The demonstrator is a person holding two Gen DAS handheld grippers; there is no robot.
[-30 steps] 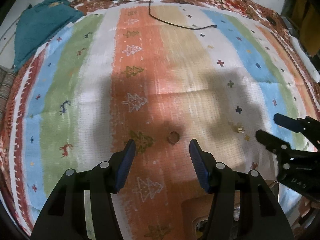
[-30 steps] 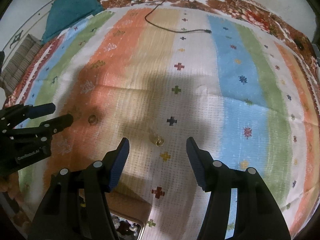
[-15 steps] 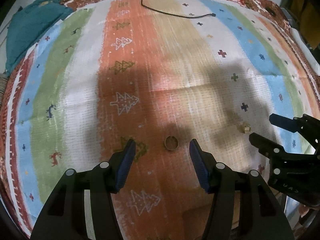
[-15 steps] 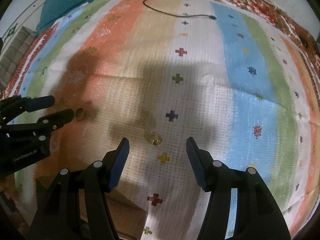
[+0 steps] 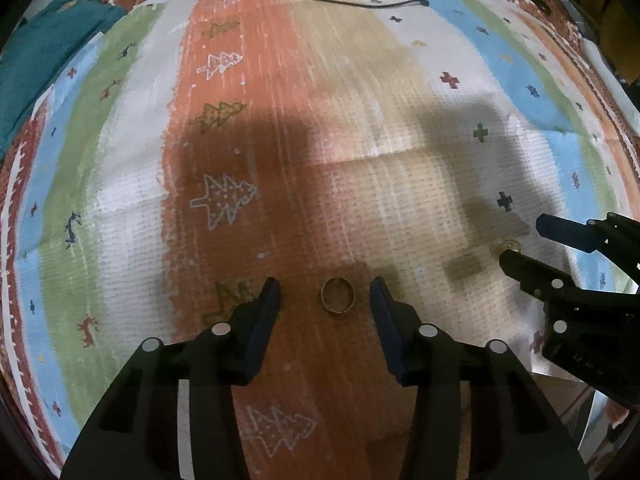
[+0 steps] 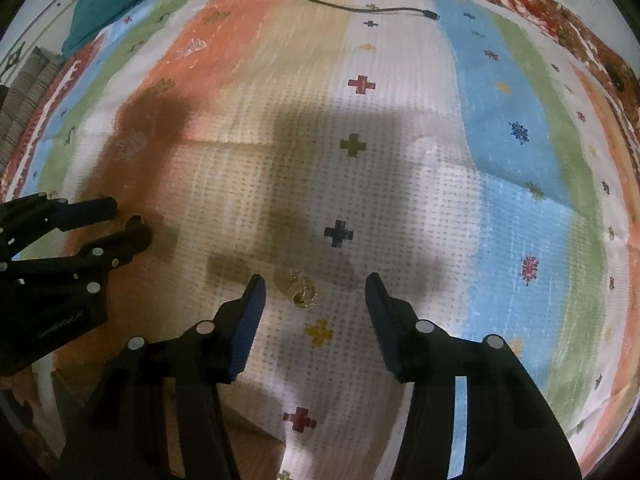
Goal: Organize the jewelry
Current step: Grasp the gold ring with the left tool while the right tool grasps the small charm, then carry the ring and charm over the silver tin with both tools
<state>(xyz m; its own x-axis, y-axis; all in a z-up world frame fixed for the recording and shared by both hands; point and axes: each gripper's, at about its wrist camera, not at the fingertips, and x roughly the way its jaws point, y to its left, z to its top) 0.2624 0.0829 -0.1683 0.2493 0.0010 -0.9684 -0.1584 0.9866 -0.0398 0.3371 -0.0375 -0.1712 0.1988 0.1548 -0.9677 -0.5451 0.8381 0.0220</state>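
A plain gold ring (image 5: 337, 295) lies flat on the orange stripe of the striped cloth (image 5: 360, 128). My left gripper (image 5: 325, 294) points down over it, the ring between its blue pads (image 5: 269, 308) and clear of both; its jaws are closing. A second gold ring with a clear stone (image 6: 303, 293) lies on the white stripe. My right gripper (image 6: 315, 290) straddles it, jaws closing, pads (image 6: 251, 312) not touching it. Each gripper shows in the other's view: right gripper (image 5: 520, 246), left gripper (image 6: 130, 218). The stone ring (image 5: 509, 245) peeks out beside the right gripper's near finger.
A black cable (image 6: 360, 6) with a plug end lies across the far stripes. A teal cloth (image 5: 44, 52) is bunched at the far left. A brown box (image 6: 256, 452) edge shows under the cloth's near edge. A striped cushion (image 6: 24, 92) sits left.
Both grippers have sunk closer to the cloth, so each ring now sits between its gripper's pads. Both pairs of jaws have narrowed.
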